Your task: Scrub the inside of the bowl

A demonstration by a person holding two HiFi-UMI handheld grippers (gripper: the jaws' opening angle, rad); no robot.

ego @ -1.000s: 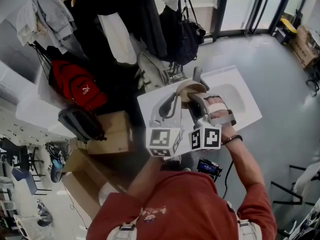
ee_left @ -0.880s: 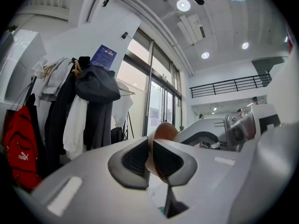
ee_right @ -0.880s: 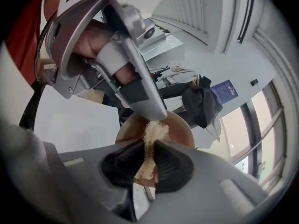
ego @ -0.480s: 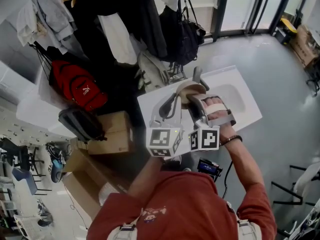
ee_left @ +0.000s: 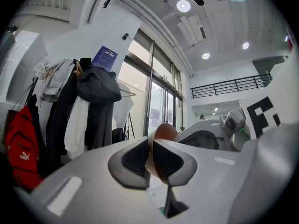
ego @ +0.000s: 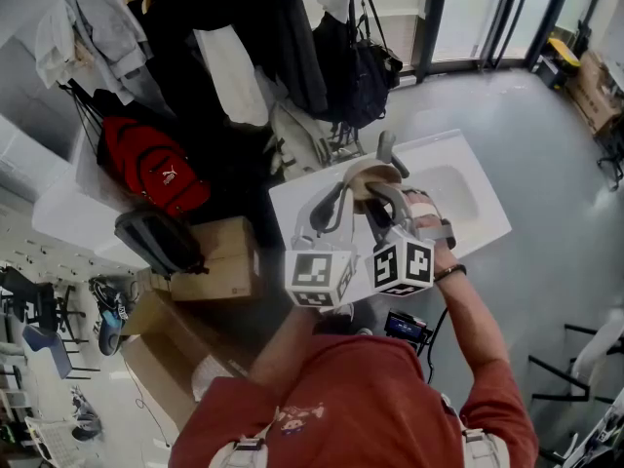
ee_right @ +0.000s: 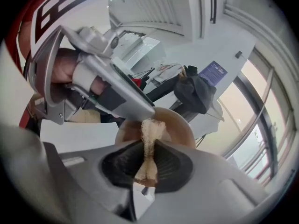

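Observation:
A tan bowl (ego: 372, 172) is held tilted above the white sink (ego: 466, 224). My left gripper (ego: 338, 197) is shut on the bowl's rim; in the left gripper view the rim (ee_left: 163, 130) sits pinched between the pads of that gripper (ee_left: 152, 160). My right gripper (ego: 378, 203) is shut on a pale scrubbing pad. In the right gripper view the pad (ee_right: 150, 135) sticks up from the right gripper (ee_right: 148, 166) into the bowl's brown inside (ee_right: 180, 124). The left gripper's body (ee_right: 105, 90) shows there at the bowl's upper left edge.
A grey faucet (ego: 386, 148) stands at the sink's back edge. Coats and bags hang on a rack (ego: 244, 57) behind it. A red backpack (ego: 151, 172) and cardboard boxes (ego: 222, 257) lie to the left. Grey floor (ego: 546, 164) spreads to the right.
The right gripper has rolled about its own axis, so its marker cube now sits tilted. The left gripper and the bowl have stayed in place.

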